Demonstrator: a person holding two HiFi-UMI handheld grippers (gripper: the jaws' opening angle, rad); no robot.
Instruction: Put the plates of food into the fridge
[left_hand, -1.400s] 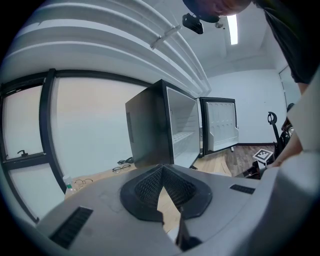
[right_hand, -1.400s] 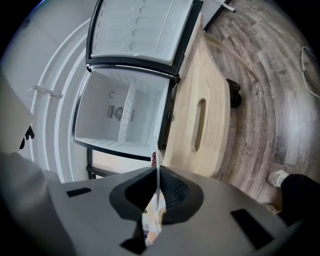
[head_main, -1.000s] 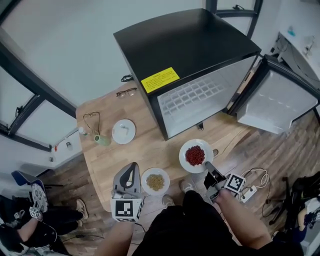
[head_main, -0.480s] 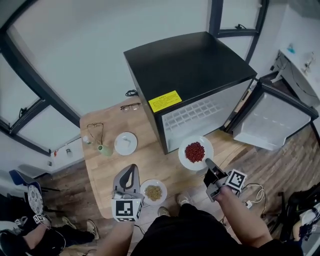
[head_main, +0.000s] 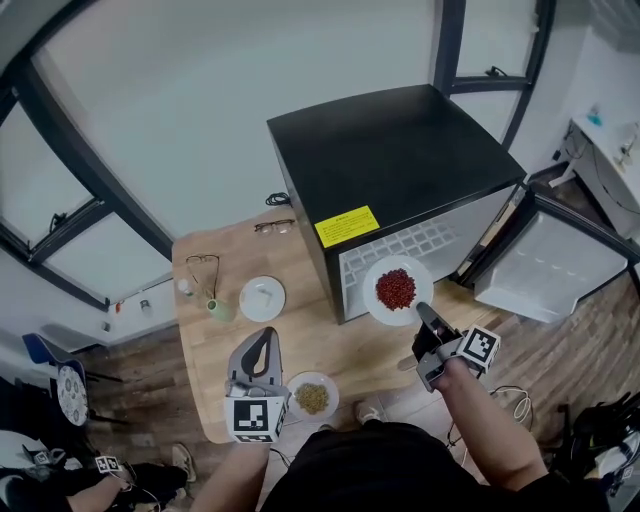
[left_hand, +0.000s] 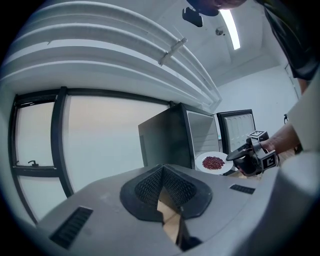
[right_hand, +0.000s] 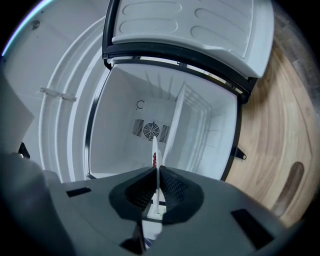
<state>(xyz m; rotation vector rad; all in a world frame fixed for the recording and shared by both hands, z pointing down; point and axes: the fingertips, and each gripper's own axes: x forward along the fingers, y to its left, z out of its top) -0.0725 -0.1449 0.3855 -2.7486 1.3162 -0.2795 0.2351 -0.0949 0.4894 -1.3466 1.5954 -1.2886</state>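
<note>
While the right gripper (head_main: 421, 310) clamps its nearly closed jaws on the rim of the red-food plate (head_main: 398, 289), that plate hangs level just ahead of it, at the mouth of the fridge (head_main: 392, 150). In its own view the plate shows edge-on, with the fan grille (right_hand: 150, 131) straight beyond. The door (head_main: 556, 256) stands swung open to its right. The left gripper (head_main: 262, 338) hovers over the table (head_main: 300, 330), jaws together on nothing. The yellow-food plate (head_main: 312, 396) lies just right of it, with the white plate (head_main: 262, 298), vase (head_main: 220, 310) and glasses (head_main: 203, 263) ahead.
</note>
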